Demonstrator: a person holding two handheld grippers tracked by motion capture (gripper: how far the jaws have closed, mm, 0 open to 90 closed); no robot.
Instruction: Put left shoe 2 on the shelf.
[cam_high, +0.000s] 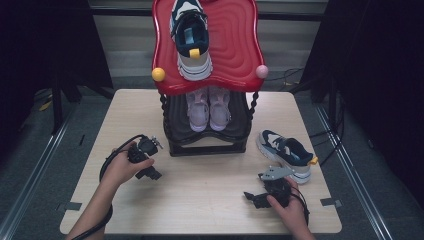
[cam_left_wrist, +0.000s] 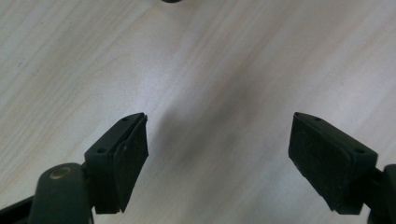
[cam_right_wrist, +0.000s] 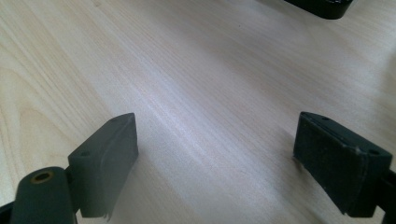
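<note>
Nearest me, my right gripper (cam_high: 256, 199) rests on the table (cam_high: 210, 195), jaws spread and empty. Just beyond it, to the right, lies the navy-and-white sneaker (cam_high: 287, 153), apart from the jaws. My left gripper (cam_high: 151, 174), also spread wide and empty, sits far left of that sneaker.

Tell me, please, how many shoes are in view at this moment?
4. One navy-and-white sneaker sits on the rack's red top shelf, a pair of pink sneakers on the black lower shelf, and one navy-and-white sneaker on the table. More may hide behind.
</note>
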